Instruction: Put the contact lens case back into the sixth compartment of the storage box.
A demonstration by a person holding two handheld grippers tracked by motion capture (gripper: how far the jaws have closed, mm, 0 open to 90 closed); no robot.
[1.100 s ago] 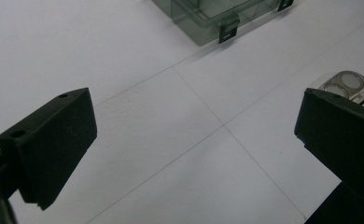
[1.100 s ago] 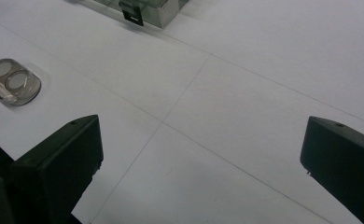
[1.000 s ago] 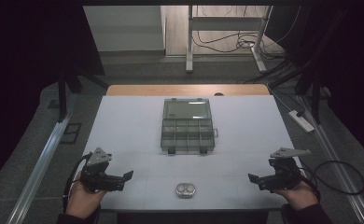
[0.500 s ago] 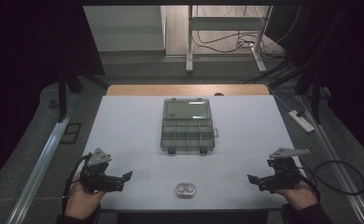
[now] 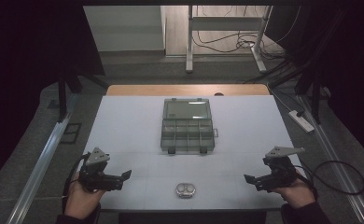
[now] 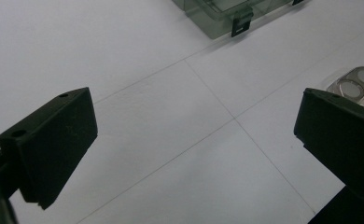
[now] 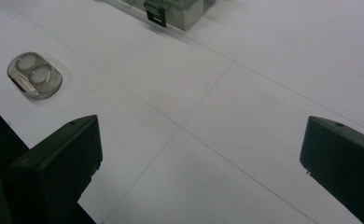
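Observation:
A clear compartment box with black latches lies shut at the middle of the white table; its near corner is seen as box and box. A small clear two-cell blister pack lies near the front edge, also pack and pack. My left gripper rests at the front left, held by a hand, open, with nothing between its jaws. My right gripper rests at the front right, open and empty too. Both point inward toward the pack.
A wooden strip runs along the table's far edge. A power strip and cables lie on the floor to the right. A metal rail runs along the left side. A desk frame stands behind.

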